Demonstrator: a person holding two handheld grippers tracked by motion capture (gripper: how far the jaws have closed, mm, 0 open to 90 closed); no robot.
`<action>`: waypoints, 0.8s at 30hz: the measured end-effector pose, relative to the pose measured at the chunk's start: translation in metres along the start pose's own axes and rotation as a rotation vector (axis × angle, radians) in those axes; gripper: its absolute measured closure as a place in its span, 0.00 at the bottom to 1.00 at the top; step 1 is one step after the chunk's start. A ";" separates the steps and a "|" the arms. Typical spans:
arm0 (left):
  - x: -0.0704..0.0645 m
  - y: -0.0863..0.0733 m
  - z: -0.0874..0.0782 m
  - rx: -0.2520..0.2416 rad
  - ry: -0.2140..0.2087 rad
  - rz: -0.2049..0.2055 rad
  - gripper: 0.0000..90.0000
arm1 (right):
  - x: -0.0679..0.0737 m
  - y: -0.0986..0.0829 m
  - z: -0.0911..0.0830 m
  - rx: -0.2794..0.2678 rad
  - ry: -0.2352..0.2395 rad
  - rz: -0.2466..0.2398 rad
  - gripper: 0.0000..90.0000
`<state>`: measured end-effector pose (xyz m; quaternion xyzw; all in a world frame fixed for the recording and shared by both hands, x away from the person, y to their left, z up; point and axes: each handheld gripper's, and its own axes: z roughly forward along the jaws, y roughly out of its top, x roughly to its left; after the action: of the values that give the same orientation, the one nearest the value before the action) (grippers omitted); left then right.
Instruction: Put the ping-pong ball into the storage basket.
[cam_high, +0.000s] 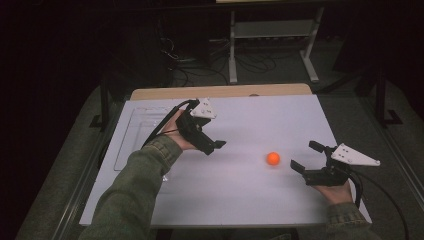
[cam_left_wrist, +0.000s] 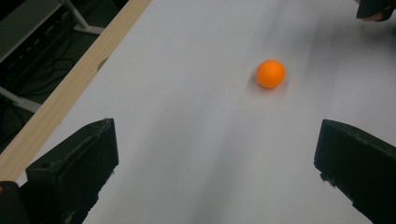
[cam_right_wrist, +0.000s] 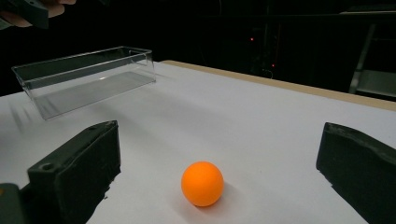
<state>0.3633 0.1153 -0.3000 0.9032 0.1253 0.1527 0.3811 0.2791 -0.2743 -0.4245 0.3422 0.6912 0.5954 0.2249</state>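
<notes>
Dark surroundings frame one white tabletop (cam_high: 235, 200) with a wooden strip along its far edge. One clear plastic box (cam_high: 137, 135) lies near the left edge, faint in the high view and plainer in the right gripper view. Beside it, the left gripper (cam_high: 212, 145) hovers toward the middle, its jaws spread wide and holding nothing. One orange ball (cam_high: 273, 158) rests right of centre, apparently touching neither gripper. Near the right edge, the right gripper (cam_high: 304, 157) sits low, jaws likewise released, with the ball just ahead between them.
</notes>
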 end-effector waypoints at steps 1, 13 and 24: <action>0.000 0.000 0.000 -0.001 -0.001 0.000 0.00 | 0.000 0.000 0.000 0.001 0.000 0.000 0.00; 0.000 0.009 0.013 0.016 -0.028 0.022 0.00 | 0.001 0.000 0.000 0.005 0.001 0.000 0.00; -0.002 0.017 0.023 0.034 -0.057 0.028 0.00 | 0.001 0.000 0.001 0.004 0.006 -0.004 0.00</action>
<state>0.3718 0.0878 -0.3035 0.9152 0.1042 0.1299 0.3669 0.2789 -0.2729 -0.4246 0.3393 0.6939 0.5946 0.2233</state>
